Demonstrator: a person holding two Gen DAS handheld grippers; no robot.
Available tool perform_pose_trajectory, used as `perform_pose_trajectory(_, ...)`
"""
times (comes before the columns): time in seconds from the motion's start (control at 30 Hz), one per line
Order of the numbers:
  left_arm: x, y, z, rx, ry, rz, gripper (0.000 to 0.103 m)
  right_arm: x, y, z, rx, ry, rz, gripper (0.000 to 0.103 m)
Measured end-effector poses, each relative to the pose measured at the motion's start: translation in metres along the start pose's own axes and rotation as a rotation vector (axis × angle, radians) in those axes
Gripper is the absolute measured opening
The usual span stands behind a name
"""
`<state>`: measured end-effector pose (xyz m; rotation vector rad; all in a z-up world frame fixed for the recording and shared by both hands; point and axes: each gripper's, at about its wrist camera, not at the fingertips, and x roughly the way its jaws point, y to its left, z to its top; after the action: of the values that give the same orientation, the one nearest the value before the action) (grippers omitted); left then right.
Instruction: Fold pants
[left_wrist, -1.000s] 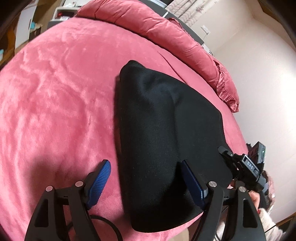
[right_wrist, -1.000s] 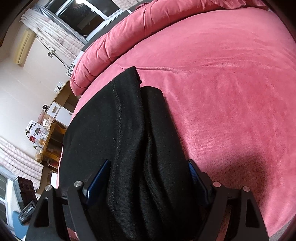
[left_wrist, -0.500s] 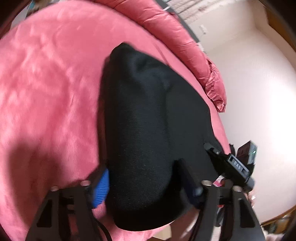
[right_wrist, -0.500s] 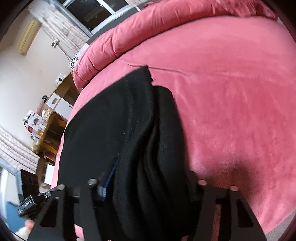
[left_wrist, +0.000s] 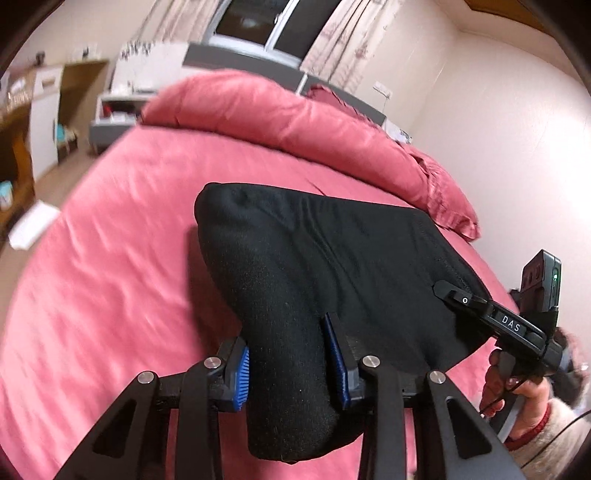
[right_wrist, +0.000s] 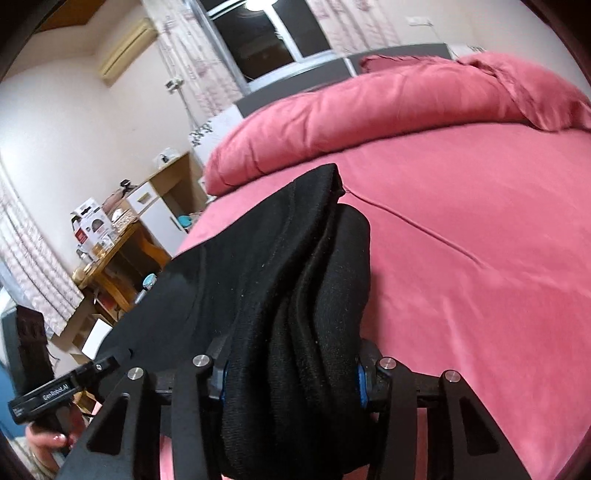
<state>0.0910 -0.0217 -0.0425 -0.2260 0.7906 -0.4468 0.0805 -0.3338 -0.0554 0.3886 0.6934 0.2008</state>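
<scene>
Now both grippers, left (left_wrist: 291, 363) and right (right_wrist: 291, 373), are clamped on near corners of the black pants (left_wrist: 332, 266), lifted over the bed (left_wrist: 110, 240). Advice: carry both corners level toward the far end, then lay flat.

Bare bed (left_wrist: 110, 258) left (rolled duvet (left_wrist: 295, 122) blocks beyond).

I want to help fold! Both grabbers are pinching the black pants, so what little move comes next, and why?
Probably carry the near edge forward over the rest. The left gripper and right gripper both clamp the black pants, bunched at the near side of the pink bed.
</scene>
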Motion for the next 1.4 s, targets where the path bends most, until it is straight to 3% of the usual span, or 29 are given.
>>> perform_pose_trajectory(0.13, 0.015, 0.017, 0.03, 0.036, -0.035, 0.077, 0.036, 0.047, 0.012, 0.017, 0.014, -0.003, 0.032, 0.047)
perform_pose_trajectory(0.27, 0.045, 0.051, 0.04, 0.01, 0.007, 0.142, 0.038, 0.086, 0.02, 0.021, -0.01, 0.013, 0.016, 0.047)
perform_pose_trajectory(0.33, 0.067, 0.07, 0.033, -0.01, 0.074, 0.163, 0.048, 0.106, 0.014, 0.018, -0.013, 0.054, -0.038, 0.051)
perform_pose_trajectory(0.37, 0.068, 0.075, 0.027, -0.017, 0.065, 0.154, 0.051, 0.113, 0.008, 0.014, 0.0, 0.074, -0.057, 0.055)
perform_pose_trajectory(0.43, 0.062, 0.077, 0.016, -0.004, 0.009, 0.158, 0.061, 0.113, -0.001, 0.005, 0.022, 0.076, -0.053, 0.06)
perform_pose_trajectory(0.5, 0.05, 0.075, 0.008, 0.022, -0.019, 0.187, 0.061, 0.102, -0.003, 0.003, 0.011, 0.067, -0.076, 0.065)
perform_pose_trajectory(0.63, 0.016, 0.07, -0.002, 0.01, -0.134, 0.253, 0.059, 0.061, 0.018, 0.011, -0.062, -0.023, -0.177, 0.063)
perform_pose_trajectory(0.7, 0.007, 0.068, 0.0, -0.03, -0.189, 0.253, 0.059, 0.042, 0.038, 0.018, -0.123, -0.104, -0.179, 0.059)
perform_pose_trajectory(0.77, 0.012, 0.065, 0.011, -0.053, -0.203, 0.224, 0.059, 0.042, 0.055, 0.026, -0.177, -0.116, -0.145, 0.059)
perform_pose_trajectory(0.93, 0.049, 0.046, 0.045, 0.028, -0.166, 0.228, 0.059, 0.099, 0.102, 0.045, -0.372, 0.023, -0.14, 0.048)
perform_pose_trajectory(1.0, 0.072, 0.044, 0.053, 0.045, -0.109, 0.275, 0.059, 0.128, 0.105, 0.049, -0.407, 0.085, -0.179, 0.048)
perform_pose_trajectory(1.1, 0.108, 0.05, 0.055, 0.076, 0.001, 0.288, 0.061, 0.161, 0.082, 0.054, -0.37, 0.165, -0.284, 0.043)
perform_pose_trajectory(1.2, 0.126, 0.06, 0.051, 0.099, 0.029, 0.288, 0.068, 0.165, 0.07, 0.052, -0.346, 0.151, -0.284, 0.04)
perform_pose_trajectory(1.3, 0.128, 0.063, 0.052, 0.076, 0.034, 0.278, 0.069, 0.17, 0.08, 0.042, -0.426, 0.109, -0.34, 0.04)
perform_pose_trajectory(1.4, 0.118, 0.063, 0.048, 0.072, 0.03, 0.29, 0.069, 0.162, 0.08, 0.041, -0.415, 0.083, -0.32, 0.041)
